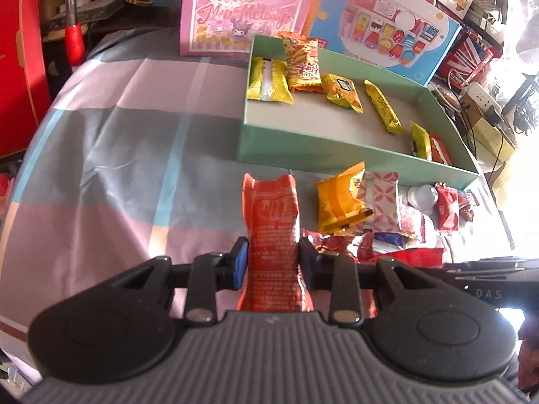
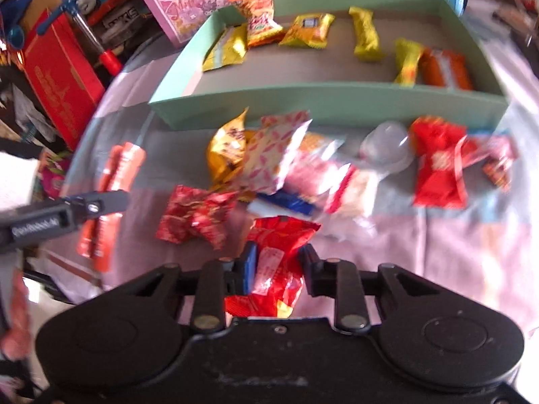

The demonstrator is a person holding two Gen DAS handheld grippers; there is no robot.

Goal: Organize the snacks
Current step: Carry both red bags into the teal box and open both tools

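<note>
Snacks lie partly sorted: several yellow and orange packets sit inside the mint-green box (image 1: 289,148), while a loose pile (image 2: 269,168) of wrappers stays outside, just beside its near wall on the checked cloth (image 1: 101,134). The left gripper (image 1: 272,266) has its fingers (image 1: 240,262) pressed on both sides of a long orange packet (image 1: 273,222), held lengthwise with its far end pointing toward the box. The right gripper (image 2: 278,271) has its fingers (image 2: 249,266) closed narrowly on a red packet (image 2: 279,256), near the front edge of the pile. A pink birthday card (image 1: 235,10) stands behind the box.
</note>
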